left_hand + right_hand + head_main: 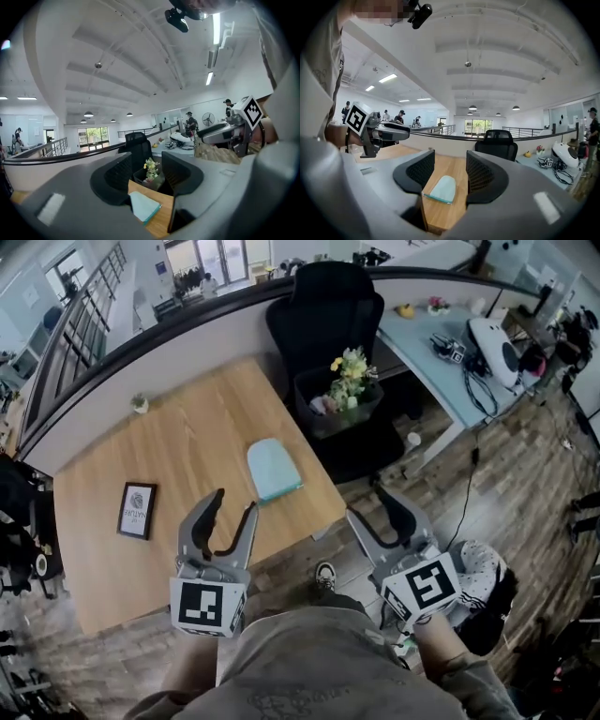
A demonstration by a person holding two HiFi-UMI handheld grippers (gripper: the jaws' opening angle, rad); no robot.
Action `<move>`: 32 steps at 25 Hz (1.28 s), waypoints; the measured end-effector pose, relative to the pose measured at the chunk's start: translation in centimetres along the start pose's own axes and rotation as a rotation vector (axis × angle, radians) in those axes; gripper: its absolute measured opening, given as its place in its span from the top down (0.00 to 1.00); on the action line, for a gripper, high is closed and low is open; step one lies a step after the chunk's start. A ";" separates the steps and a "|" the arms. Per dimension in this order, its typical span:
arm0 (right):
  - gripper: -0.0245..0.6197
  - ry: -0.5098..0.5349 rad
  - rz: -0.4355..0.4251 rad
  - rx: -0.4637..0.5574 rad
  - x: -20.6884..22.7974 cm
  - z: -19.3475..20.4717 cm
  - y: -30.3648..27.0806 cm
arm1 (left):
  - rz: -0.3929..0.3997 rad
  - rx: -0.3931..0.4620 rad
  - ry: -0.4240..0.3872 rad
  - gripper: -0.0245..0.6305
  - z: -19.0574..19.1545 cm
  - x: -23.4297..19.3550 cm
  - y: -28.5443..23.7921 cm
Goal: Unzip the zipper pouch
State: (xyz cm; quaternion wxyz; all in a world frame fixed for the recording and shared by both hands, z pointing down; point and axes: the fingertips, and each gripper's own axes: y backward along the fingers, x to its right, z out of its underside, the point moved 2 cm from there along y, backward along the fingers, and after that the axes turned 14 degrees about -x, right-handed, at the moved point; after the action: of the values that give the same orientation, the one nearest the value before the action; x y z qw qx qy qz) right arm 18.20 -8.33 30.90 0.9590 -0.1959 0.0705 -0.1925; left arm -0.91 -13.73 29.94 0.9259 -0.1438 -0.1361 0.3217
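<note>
We're pre-approach: left gripper (228,521) and right gripper (386,514) both empty, jaws apart, short of the pouch (273,468); next, reach in, pin it, grab the zipper pull.

Bright even ceiling light, sharp centres, fisheye-warped dark edges.

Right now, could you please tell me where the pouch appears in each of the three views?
Head view: pouch at centre, near the right edge of the table.
Left gripper view: pouch at bottom centre, on the table corner.
Right gripper view: pouch low centre.
Shared landmark: black chair beyond the table.
</note>
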 end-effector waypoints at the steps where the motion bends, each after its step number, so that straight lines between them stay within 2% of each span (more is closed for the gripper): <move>1: 0.66 0.003 -0.018 0.001 1.0 -0.1 -0.5 | -0.017 -0.020 0.006 0.67 -0.2 0.2 -0.7; 3: 0.66 0.009 -0.054 0.004 2.8 -0.3 -1.5 | -0.054 -0.050 0.013 0.67 -0.7 0.3 -1.8; 8: 0.66 0.040 -0.144 0.003 5.8 -0.7 -4.2 | -0.158 -0.044 0.010 0.67 -1.8 -0.1 -3.6; 14: 0.66 0.083 -0.222 -0.013 6.9 -0.5 -7.3 | -0.218 -0.076 0.025 0.67 -1.3 -0.8 -4.7; 22: 0.66 0.083 -0.247 -0.061 6.2 -0.3 -10.0 | -0.223 -0.115 0.060 0.67 0.5 -2.5 -5.2; 28: 0.66 0.041 -0.257 -0.120 6.1 0.8 -12.6 | -0.193 -0.140 0.076 0.67 1.2 -3.7 -6.1; 32: 0.66 0.117 -0.262 -0.190 6.4 2.1 -15.0 | -0.169 -0.159 0.070 0.67 2.1 -4.2 -7.3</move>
State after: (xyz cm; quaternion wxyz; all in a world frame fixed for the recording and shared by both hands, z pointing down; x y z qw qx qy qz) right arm 19.37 -22.86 38.52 0.8971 -0.2815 0.1180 -0.3193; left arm -0.77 -21.54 33.81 0.9395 -0.2158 -0.1406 0.2256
